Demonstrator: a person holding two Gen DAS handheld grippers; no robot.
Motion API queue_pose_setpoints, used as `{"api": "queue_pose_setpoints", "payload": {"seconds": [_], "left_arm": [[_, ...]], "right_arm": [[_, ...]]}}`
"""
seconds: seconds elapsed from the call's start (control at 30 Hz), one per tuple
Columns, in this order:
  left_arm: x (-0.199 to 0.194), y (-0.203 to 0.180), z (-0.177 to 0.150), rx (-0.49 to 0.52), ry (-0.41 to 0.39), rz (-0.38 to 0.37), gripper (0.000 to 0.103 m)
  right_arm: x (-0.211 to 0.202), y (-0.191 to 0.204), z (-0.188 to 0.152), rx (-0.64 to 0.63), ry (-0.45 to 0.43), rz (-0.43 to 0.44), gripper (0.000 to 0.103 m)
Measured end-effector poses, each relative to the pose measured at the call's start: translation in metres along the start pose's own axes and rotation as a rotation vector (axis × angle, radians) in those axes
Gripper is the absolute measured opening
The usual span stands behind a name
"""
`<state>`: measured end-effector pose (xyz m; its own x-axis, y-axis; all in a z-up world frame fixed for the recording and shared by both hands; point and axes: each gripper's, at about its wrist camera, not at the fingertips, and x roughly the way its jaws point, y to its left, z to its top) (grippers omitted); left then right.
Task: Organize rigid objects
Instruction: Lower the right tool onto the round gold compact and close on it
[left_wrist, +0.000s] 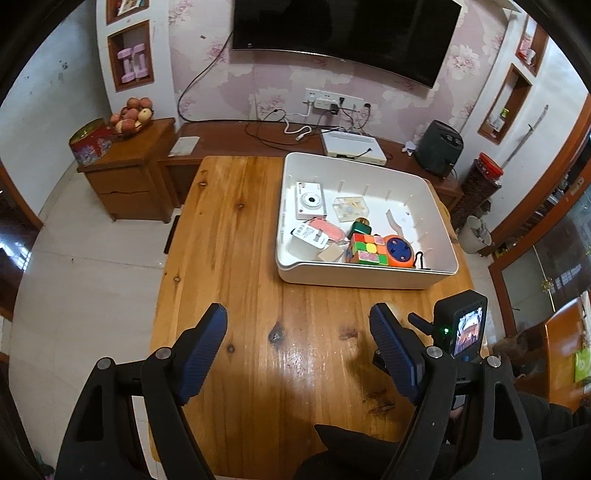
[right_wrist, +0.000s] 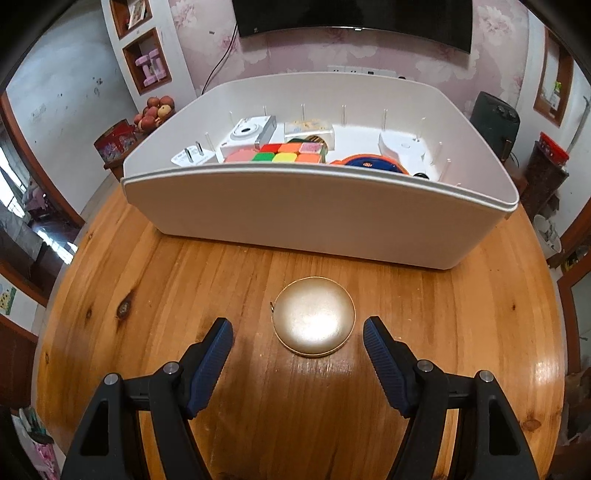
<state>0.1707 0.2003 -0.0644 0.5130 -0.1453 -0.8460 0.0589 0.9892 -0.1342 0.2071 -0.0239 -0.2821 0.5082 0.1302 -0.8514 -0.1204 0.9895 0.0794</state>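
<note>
Gold and round, the flat disc (right_wrist: 314, 316) lies on the wooden counter (right_wrist: 184, 280) just in front of the white bin (right_wrist: 317, 218), between the right gripper (right_wrist: 298, 334) and its spread, empty fingers (right_wrist: 212, 354). To pick it cleanly, I would lower until the pads flank its rim, centre it, then close gently, since the smooth edge may slip. The left gripper (left_wrist: 297, 325) also stands apart, holding nothing, over bare wood
</note>
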Motion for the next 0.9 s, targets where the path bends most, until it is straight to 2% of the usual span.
{"api": "queue_pose_setpoints", "payload": {"seconds": [0.47, 0.83, 0.9], "left_arm": [[-0.011, -0.005, -0.022, -0.067, -0.008, 0.069, 0.082], [-0.022, -0.002, -0.039, -0.137, -0.032, 0.109, 0.082], [-0.025, 0.000, -0.042, -0.152, -0.037, 0.118, 0.082]], "right_arm": [[0.022, -0.008, -0.003, -0.022, 0.073, -0.025, 0.074], [0.027, -0.001, -0.001, -0.106, 0.056, -0.050, 0.073], [0.026, 0.000, 0.000, -0.115, 0.050, -0.047, 0.068]]}}
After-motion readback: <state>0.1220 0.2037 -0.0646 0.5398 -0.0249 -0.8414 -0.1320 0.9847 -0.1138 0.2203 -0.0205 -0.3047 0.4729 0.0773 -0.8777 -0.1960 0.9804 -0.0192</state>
